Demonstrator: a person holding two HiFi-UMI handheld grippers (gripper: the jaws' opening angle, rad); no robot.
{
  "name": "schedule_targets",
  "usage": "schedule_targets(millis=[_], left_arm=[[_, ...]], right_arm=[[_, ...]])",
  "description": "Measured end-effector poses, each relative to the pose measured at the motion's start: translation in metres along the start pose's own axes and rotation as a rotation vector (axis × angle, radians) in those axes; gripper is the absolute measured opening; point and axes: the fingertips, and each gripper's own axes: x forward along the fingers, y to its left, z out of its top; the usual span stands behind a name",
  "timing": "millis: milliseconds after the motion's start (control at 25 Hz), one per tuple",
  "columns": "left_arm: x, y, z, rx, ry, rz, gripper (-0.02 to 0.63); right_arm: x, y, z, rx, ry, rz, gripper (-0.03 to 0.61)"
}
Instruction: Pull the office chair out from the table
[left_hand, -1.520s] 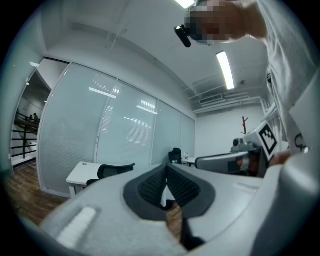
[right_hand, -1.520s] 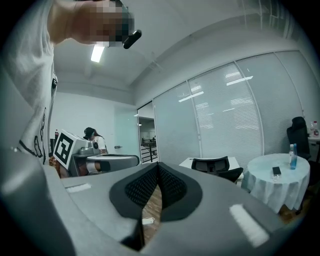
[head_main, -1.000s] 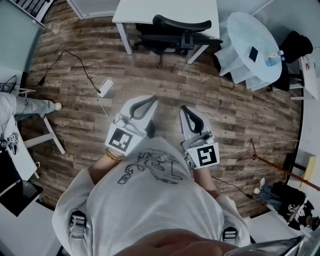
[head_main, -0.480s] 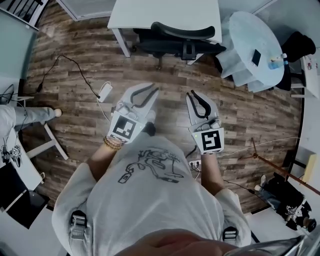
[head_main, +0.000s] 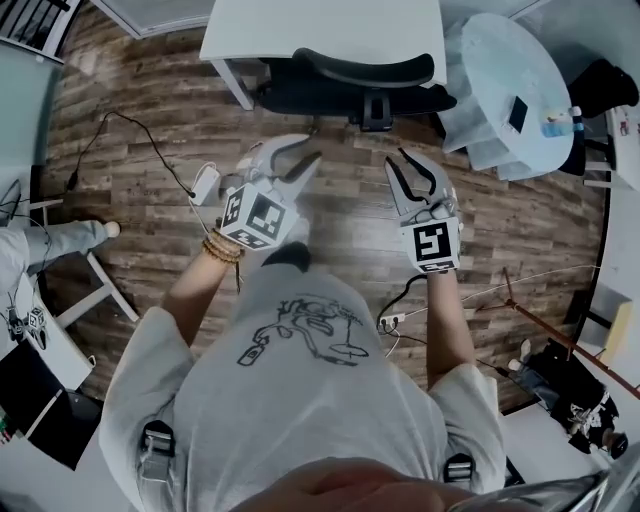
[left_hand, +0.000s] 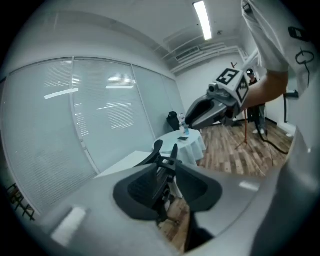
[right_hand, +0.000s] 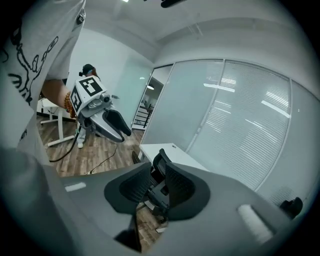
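Both the left gripper (head_main: 308, 152) and right gripper (head_main: 398, 160) have advanced toward the black mesh office chair (head_main: 365, 75), tucked under the far white bench (head_main: 320, 25). Their jaws have just been opening and stand apart and empty, likely readying to grip its backrest.

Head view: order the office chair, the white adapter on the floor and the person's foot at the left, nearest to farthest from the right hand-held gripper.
From the right hand-held gripper:
1. The office chair, straight ahead.
2. The white adapter, on the floor to the left.
3. The person's foot, far left.
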Motion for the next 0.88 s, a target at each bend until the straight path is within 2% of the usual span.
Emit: schedule_targets(millis=[280, 520, 720, 880], left_arm=[[0.070, 0.028, -0.049, 0.086, 0.135, -0.063, 0.144], [0.121, 0.043, -0.093, 0.176, 0.248, -0.110, 0.173], [0.150, 0.039, -0.122, 0.228, 0.332, -0.153, 0.193], [0.164, 0.037, -0.138, 0.278, 0.387, -0.150, 0.188]], right_arm=[[0.060, -0.040, -0.061, -0.103, 0.132, 0.052, 0.120], [0.115, -0.064, -0.125, -0.240, 0.261, 0.111, 0.145], [0.146, -0.074, -0.178, -0.346, 0.366, 0.168, 0.159], [0.164, -0.076, -0.203, -0.433, 0.415, 0.197, 0.158]])
